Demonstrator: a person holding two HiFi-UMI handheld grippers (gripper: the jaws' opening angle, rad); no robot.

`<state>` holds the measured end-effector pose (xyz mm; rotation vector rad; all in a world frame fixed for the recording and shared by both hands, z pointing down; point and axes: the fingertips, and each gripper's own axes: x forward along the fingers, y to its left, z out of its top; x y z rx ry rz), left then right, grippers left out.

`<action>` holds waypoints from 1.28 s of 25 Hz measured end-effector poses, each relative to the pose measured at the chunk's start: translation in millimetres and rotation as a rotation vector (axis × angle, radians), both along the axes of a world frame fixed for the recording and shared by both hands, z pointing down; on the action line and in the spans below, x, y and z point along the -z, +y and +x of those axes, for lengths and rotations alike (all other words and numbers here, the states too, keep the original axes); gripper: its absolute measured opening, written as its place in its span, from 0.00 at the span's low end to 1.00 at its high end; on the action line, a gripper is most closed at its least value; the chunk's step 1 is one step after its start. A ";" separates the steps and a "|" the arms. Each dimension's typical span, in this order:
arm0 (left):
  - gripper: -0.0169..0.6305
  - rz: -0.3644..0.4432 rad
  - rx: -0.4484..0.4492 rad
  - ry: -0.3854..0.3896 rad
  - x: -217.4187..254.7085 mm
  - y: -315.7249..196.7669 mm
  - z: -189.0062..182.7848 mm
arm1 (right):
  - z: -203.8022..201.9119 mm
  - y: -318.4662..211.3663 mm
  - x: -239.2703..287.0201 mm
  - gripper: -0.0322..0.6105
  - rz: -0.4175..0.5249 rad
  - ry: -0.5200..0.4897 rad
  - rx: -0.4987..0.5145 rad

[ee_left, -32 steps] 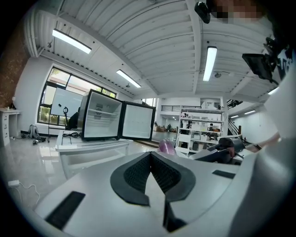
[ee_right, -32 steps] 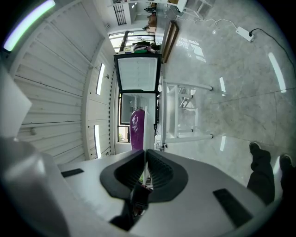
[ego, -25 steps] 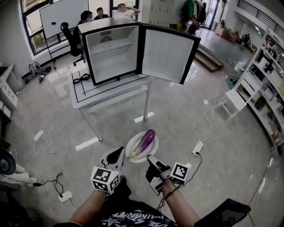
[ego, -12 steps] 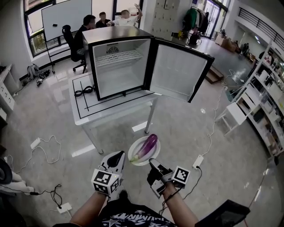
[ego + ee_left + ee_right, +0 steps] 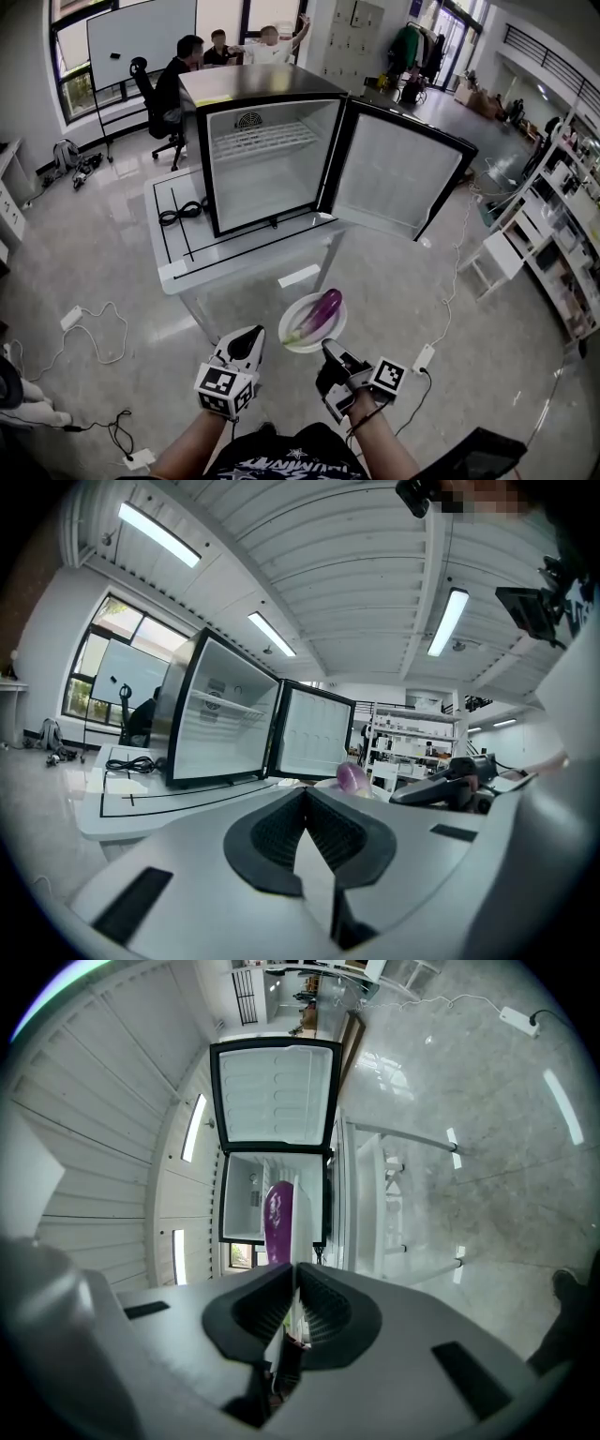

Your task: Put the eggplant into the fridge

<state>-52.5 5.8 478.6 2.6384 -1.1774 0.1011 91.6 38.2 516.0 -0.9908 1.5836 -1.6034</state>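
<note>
Head view has the eggplant (image 5: 321,310) lying lengthwise on a white plate (image 5: 291,317), carried in mid-air over the floor just in front of the table (image 5: 178,258). So it's not in the fridge (image 5: 267,178) yet, though the door (image 5: 398,173) stands wide open. The right gripper (image 5: 328,347) has its jaws clamped on the near rim of the plate, which the right gripper view shows edge-on with the purple skin just beyond. The left gripper (image 5: 251,336) sits just beside the plate with its jaws pressed together on nothing, as far as I can tell. My guess on handling: glossy skin, so probably slick. It looks firm but easy to bruise, not heavy, and since it's loose on the plate it'll roll if the plate tips. If you grab it directly, I'd go across the fat middle, not the tapered green stem end. Count: one eggplant, one plate, one fridge with one wire shelf (image 5: 258,139), one table, two grippers, and three people (image 5: 220,45) at the back.
</note>
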 end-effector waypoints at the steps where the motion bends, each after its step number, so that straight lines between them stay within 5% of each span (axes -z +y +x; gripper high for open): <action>1: 0.04 -0.002 0.003 0.002 -0.8 -3.8 -1.5 | -1.3 -4.5 -1.2 0.09 -0.003 0.002 0.002; 16: 0.04 -0.003 0.144 0.000 -2.0 -87.8 -10.9 | -19.8 -116.9 -14.6 0.09 -0.007 -0.017 0.176; 32: 0.04 -0.006 0.284 -0.025 8.1 -191.1 9.4 | 5.0 -242.0 0.7 0.09 0.006 -0.045 0.299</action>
